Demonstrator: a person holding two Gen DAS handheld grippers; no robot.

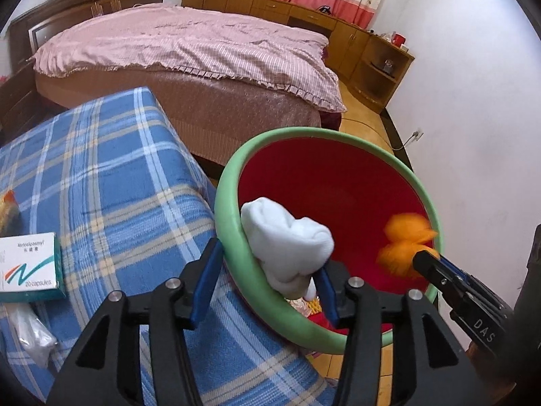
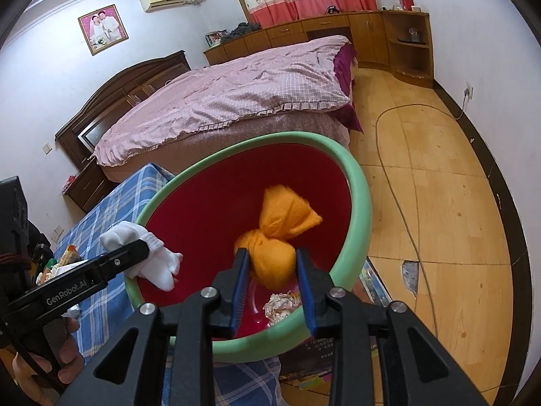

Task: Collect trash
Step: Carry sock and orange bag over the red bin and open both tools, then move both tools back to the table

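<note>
A red bin with a green rim (image 1: 233,237) (image 2: 361,199) stands beside a table with a blue plaid cloth (image 1: 111,182). My left gripper (image 1: 267,270) has wide jaws; a white balled sock (image 1: 287,237) (image 2: 148,253) lies between them over the bin's rim, and I cannot tell whether it is gripped. My right gripper (image 2: 272,264) is shut on an orange balled cloth (image 2: 280,233) (image 1: 402,243) and holds it over the bin's inside. Crumpled wrappers (image 2: 280,304) lie at the bin's bottom.
A medicine box (image 1: 30,267), a clear plastic bag (image 1: 32,335) and a snack packet (image 1: 8,206) lie on the plaid cloth. A bed with a pink cover (image 1: 189,50) is behind. Wooden floor with a cable (image 2: 405,223) runs on the right.
</note>
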